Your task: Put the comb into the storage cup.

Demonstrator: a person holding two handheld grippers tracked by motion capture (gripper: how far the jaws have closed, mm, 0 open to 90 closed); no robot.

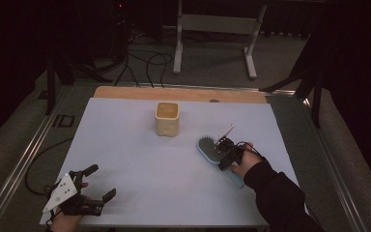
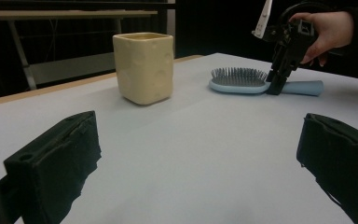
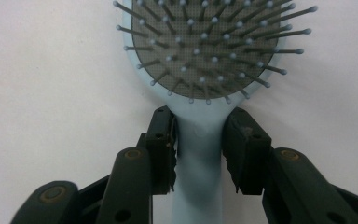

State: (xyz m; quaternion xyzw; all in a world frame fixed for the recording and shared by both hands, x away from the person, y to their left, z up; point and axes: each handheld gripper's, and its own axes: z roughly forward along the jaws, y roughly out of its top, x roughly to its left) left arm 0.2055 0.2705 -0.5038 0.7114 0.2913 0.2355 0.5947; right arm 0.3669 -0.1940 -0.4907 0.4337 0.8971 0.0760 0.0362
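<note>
1. Lying flat with its bristles up on the pale surface (image 1: 140, 159), a light-blue hairbrush (image 1: 207, 148) sits right of centre; its handle points toward the person's right hand (image 1: 248, 162).
2. Right tool (image 1: 225, 154): its two black jaws stand on either side of the neck of the hairbrush (image 3: 200, 154), just below the bristle pad; the left jaw touches the neck, while at the right jaw I cannot tell contact from a thin gap.
3. Left tool (image 1: 99, 186): jaws spread wide apart and holding nothing, near the front left corner of the surface; a grey three-cornered plate (image 1: 60, 192) rides on top of it.
4. A cream square ceramic cup (image 1: 167, 118) stands upright toward the far middle, well apart from both tools; no brand, label or writing can be read on the cup or the brush.
5. A white tag (image 2: 263, 17) sticks up from the right tool; any print on it is too small to read.
6. Bare room lies between the cup, the brush and the left tool; a wooden strip (image 1: 125, 92) edges the far side.
</note>
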